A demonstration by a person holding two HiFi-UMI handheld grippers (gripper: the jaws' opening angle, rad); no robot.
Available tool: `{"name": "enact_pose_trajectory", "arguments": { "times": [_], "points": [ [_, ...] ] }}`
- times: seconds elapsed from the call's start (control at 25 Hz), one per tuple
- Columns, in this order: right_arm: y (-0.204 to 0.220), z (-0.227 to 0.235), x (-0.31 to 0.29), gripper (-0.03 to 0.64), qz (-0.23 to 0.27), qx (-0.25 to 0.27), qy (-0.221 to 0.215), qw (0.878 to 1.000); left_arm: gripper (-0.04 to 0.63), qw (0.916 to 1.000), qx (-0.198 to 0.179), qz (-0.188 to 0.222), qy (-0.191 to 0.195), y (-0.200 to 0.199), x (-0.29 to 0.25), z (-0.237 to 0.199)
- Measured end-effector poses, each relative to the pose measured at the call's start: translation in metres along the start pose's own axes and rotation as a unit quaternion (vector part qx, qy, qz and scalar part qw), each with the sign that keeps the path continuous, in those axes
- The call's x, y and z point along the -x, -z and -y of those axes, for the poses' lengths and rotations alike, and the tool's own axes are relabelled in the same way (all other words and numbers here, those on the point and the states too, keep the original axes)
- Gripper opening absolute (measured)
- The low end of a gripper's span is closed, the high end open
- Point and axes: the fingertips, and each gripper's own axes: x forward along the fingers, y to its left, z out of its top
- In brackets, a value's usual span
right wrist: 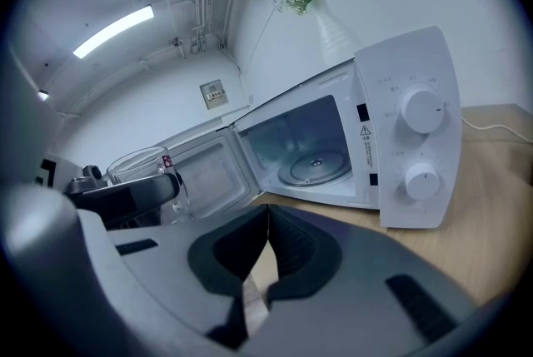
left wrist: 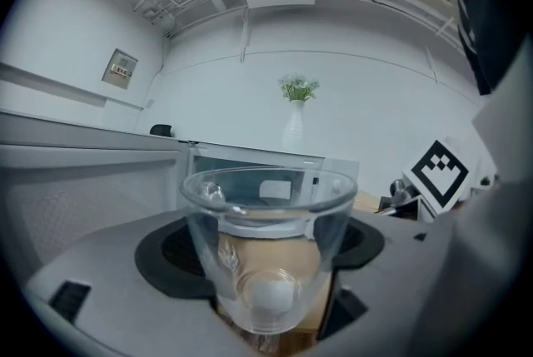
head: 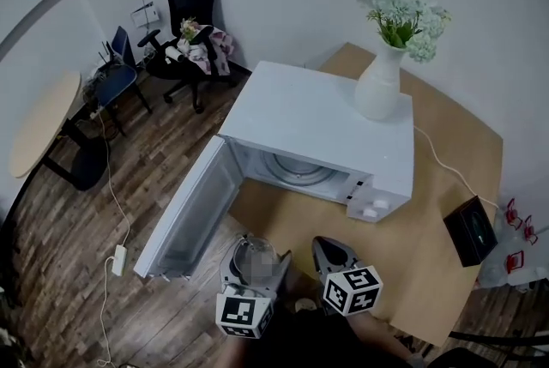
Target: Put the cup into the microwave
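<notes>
Cup [left wrist: 268, 251] is riding clamped in the left tool [head: 255, 263] | right tool [right wrist: 266, 222] is idling, closed on nothing | microwave [head: 319, 128] is standing open, apparently empty | insertion is pending

Clear glass cup [left wrist: 266, 251], tumbler form, rim wider than the thick round base. Nothing visible inside. Upright, rim level. Clamped at the lower wall between the jaws of the left gripper [head: 255, 255]. Located outside the microwave [head: 319, 113], in front of its open cavity and near the free edge of its door [head: 190, 212].

White box-type microwave, standing level. Door swung wide open, hinged on the side away from the control panel. Cavity exposed, glass turntable [right wrist: 315, 166] seated flat on its floor. Two round white knobs [right wrist: 421, 108], one above the other, on the panel beside the cavity.
</notes>
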Motion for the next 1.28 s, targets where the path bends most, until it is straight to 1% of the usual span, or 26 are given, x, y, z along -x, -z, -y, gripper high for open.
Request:
{"name": "enact_pose_trajectory", "arguments": {
  "times": [0.24,0.44,0.56,0.72,0.92,1.28],
  "points": [
    [-0.01,0.014,-0.015,-0.006,0.008,-0.017,0.042,0.999,0.393,0.999,-0.004,-0.013,0.043,-0.002,-0.033,-0.012],
    [-0.018,0.025,-0.019,-0.006,0.02,-0.033,0.08,0.996,0.393,0.9965,-0.012,-0.023,0.08,-0.005,-0.057,-0.017],
    [-0.02,0.03,-0.018,-0.006,0.03,-0.043,0.103,0.993,0.393,0.9938,-0.018,-0.025,0.107,-0.007,-0.07,-0.018],
    [-0.021,0.033,-0.016,-0.006,0.038,-0.049,0.13,0.99,0.393,0.9906,-0.021,-0.027,0.133,-0.011,-0.087,-0.018],
    [-0.021,0.034,-0.014,-0.006,0.049,-0.054,0.159,0.985,0.393,0.9844,-0.026,-0.029,0.172,-0.01,-0.104,-0.014],
    [-0.016,0.034,-0.013,-0.006,0.059,-0.059,0.21,0.974,0.393,0.9753,-0.041,-0.027,0.215,-0.015,-0.14,-0.017]
  ]
}}
